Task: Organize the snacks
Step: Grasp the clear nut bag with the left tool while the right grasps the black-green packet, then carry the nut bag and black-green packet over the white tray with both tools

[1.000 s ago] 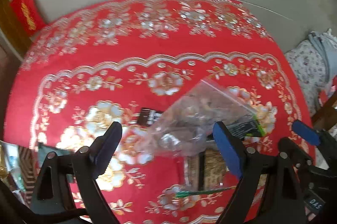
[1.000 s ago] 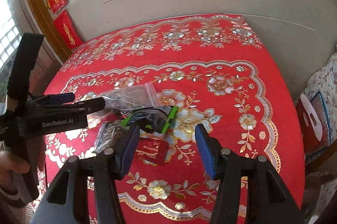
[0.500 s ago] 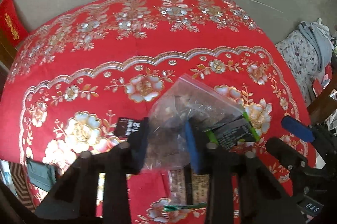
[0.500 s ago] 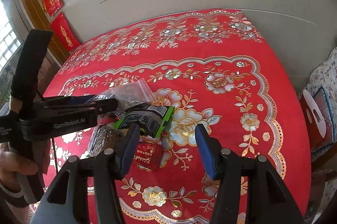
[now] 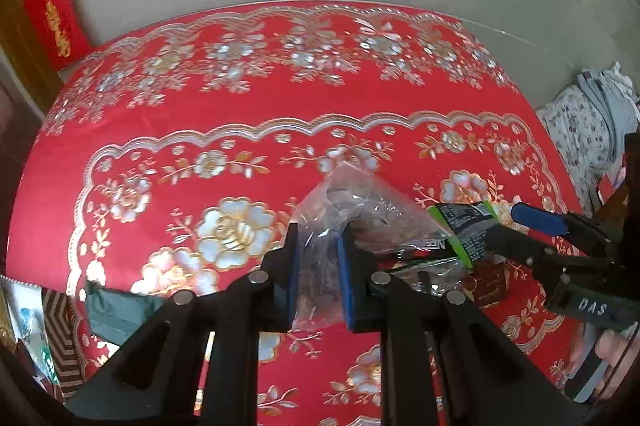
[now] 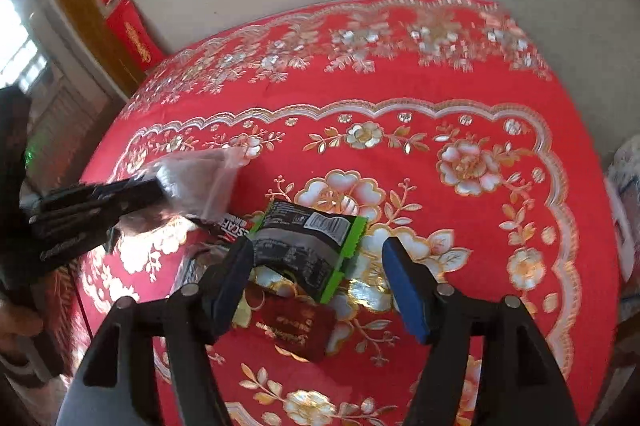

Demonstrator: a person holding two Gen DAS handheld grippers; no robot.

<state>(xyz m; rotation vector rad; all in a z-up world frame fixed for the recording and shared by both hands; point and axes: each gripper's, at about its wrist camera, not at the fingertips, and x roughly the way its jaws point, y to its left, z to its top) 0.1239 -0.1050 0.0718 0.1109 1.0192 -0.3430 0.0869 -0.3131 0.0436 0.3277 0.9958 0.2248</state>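
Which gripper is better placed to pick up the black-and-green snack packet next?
Right gripper: open, jaws straddling the black-and-green snack packet. Left gripper is shut on the clear plastic bag.

My left hand-held gripper (image 5: 318,276), open a second ago, has closed on the clear plastic snack bag (image 5: 352,209) and raised it.

The tablecloth (image 5: 256,113) is bright red with silver and gold flowers and scalloped borders. At its six o'clock lie a clear plastic bag (image 5: 360,209) of brown contents, a black packet (image 6: 308,246) edged lime green with white print, and a dark red packet (image 6: 296,326) lettered in gold. Both grippers' pads (image 6: 404,286) are blue on black frames.
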